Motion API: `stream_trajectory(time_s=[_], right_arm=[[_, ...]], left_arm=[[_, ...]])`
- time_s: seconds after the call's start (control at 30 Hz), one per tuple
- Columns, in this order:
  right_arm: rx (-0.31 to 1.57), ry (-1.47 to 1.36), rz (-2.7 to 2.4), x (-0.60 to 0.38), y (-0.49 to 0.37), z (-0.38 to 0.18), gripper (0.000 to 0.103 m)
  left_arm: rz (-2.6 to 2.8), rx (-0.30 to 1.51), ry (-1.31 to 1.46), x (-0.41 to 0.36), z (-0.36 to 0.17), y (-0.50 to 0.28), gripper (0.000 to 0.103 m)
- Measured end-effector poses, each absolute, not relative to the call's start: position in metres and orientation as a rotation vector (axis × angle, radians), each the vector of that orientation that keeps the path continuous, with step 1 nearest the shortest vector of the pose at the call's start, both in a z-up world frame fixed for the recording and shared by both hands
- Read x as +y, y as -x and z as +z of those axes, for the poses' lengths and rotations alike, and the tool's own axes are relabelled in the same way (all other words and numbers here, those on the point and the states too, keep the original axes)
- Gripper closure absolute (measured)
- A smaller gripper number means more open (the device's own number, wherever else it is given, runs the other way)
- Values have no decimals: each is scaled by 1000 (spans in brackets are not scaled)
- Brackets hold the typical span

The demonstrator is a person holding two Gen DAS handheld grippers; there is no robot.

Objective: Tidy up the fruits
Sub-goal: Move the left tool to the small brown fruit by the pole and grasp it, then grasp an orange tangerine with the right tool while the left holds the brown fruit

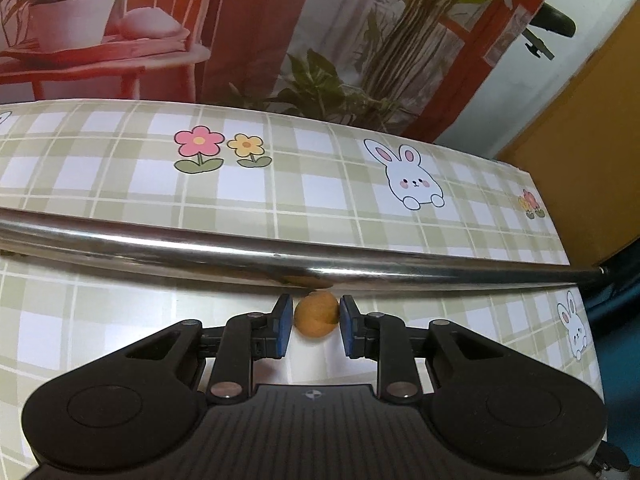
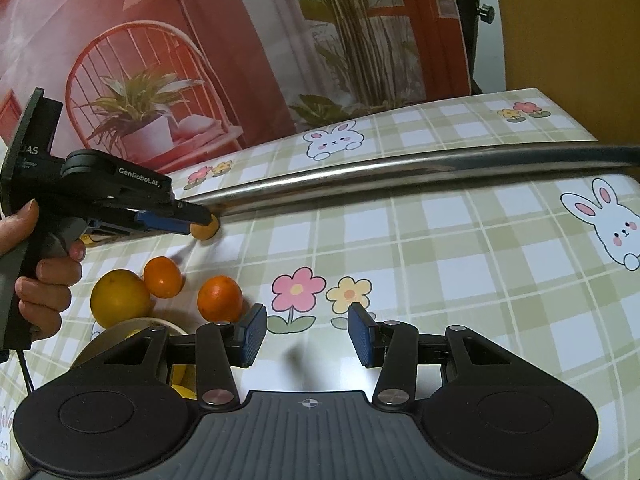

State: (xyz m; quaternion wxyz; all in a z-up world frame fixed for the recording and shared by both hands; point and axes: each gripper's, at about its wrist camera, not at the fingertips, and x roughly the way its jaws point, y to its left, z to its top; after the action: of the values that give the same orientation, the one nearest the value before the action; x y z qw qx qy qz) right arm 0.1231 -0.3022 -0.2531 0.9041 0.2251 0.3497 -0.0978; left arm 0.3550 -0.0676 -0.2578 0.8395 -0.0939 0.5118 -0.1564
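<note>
My left gripper [image 1: 316, 322] is shut on a small round orange-brown fruit [image 1: 316, 312], its blue pads pressing both sides. The fruit sits low over the checked tablecloth [image 1: 120, 320], right against a shiny metal rail [image 1: 360, 266]. In the right wrist view the same left gripper [image 2: 200, 226] comes in from the left with the small fruit [image 2: 208, 233] at its tips. My right gripper [image 2: 306, 334] is open with nothing between its fingers. Just left of it lie two oranges [image 2: 220, 298] [image 2: 162, 282] and a bigger yellow fruit [image 2: 120, 298].
The metal rail [image 2: 400, 184] runs across the table. A pale bowl [image 2: 120, 326] holding yellow fruit pokes out under my right gripper's left arm. A person's hand [image 2: 48, 280] grips the left tool. A printed backdrop stands behind the table's far edge.
</note>
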Motion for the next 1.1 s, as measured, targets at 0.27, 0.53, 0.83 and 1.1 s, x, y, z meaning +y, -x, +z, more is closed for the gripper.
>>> stream_trajectory(time_s=[0.27,0.53,0.83,1.1], right_arm=[[728,-473,-202,-302,-122,-254,60],[727,-486,-195,-302,-123,-257,61],[721,-466,-138,-294,-144,-253,64],[731,-415,-70,-276,-173,-249,68]], left_arm=[[-341,1062,157,-75,-260,-350,77],[-369,961,105,-61,-230,-317,77],[-370,851,71,-27,-195,-264,77],[-329,810,104,11,-181,-213,77]])
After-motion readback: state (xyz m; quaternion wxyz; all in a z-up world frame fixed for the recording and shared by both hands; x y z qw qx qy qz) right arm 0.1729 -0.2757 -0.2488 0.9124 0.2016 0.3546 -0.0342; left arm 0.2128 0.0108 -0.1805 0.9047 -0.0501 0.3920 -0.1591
